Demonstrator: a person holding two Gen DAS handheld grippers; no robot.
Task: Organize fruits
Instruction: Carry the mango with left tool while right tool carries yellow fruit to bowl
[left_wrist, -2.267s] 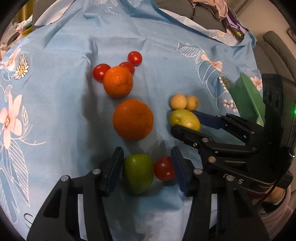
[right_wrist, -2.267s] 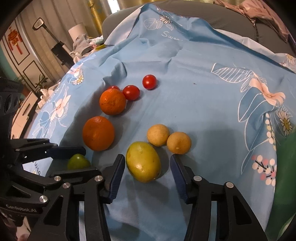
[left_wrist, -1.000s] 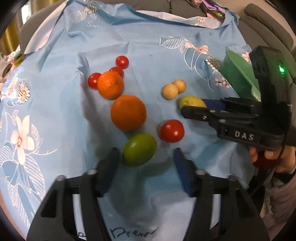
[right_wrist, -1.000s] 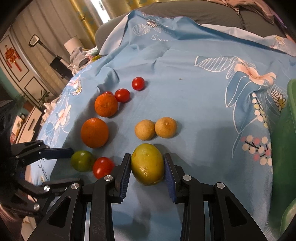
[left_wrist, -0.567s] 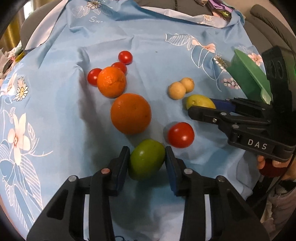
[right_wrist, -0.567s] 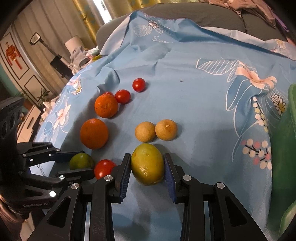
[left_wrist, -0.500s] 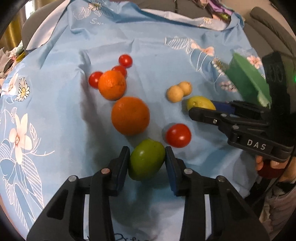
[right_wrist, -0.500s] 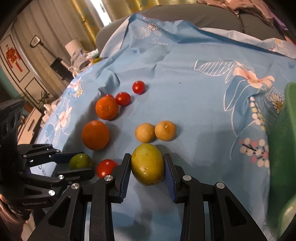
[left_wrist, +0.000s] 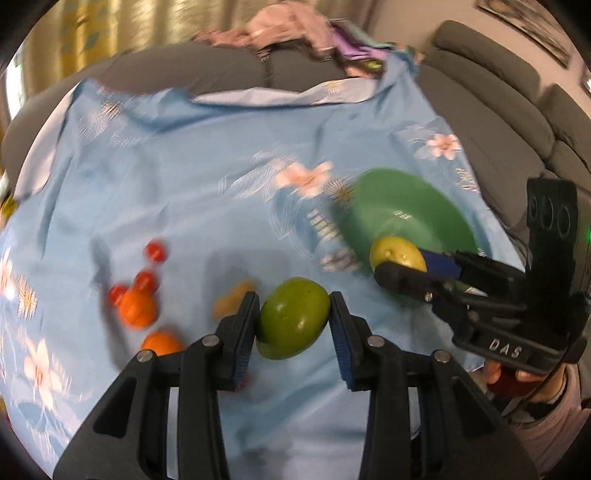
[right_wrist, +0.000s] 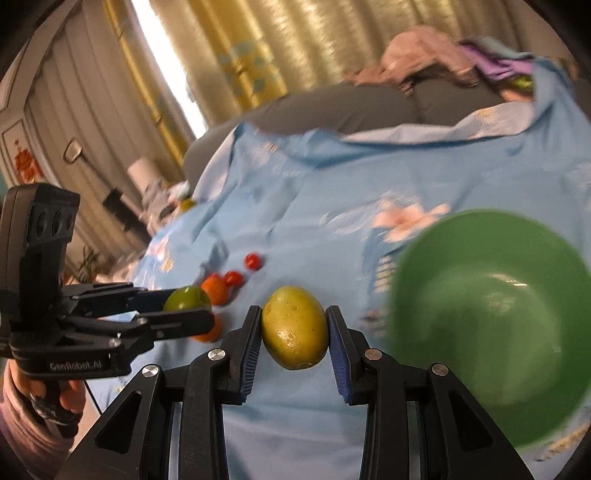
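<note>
- Bottom centre of the left wrist view: the left gripper (left_wrist: 293, 323) is clamped on a green fruit (left_wrist: 293, 324), both pads pressed to its sides, the fruit lifted clear of the blue floral cloth (left_wrist: 184, 206).
- Bottom centre of the right wrist view: the right gripper (right_wrist: 293, 328) is clamped on a yellow-green fruit (right_wrist: 294, 326), held upright between the pads, just left of the green bowl (right_wrist: 491, 325).
- Judgement: the step in hand is the carry to the bowl; it calls for a steady squeeze, a level path over the rim and a low release, the right fruit first so the two grippers do not meet.
- Mid-frame right in the left view, the bowl sits beyond the right gripper's fruit, its hollow bare.
- Farther off, at lower left, oranges (left_wrist: 137, 311) and cherry tomatoes (left_wrist: 157, 252) lie blurred on the cloth, well apart from both grippers.
- Upper frame: a grey sofa (left_wrist: 491, 96) with heaped clothing.
</note>
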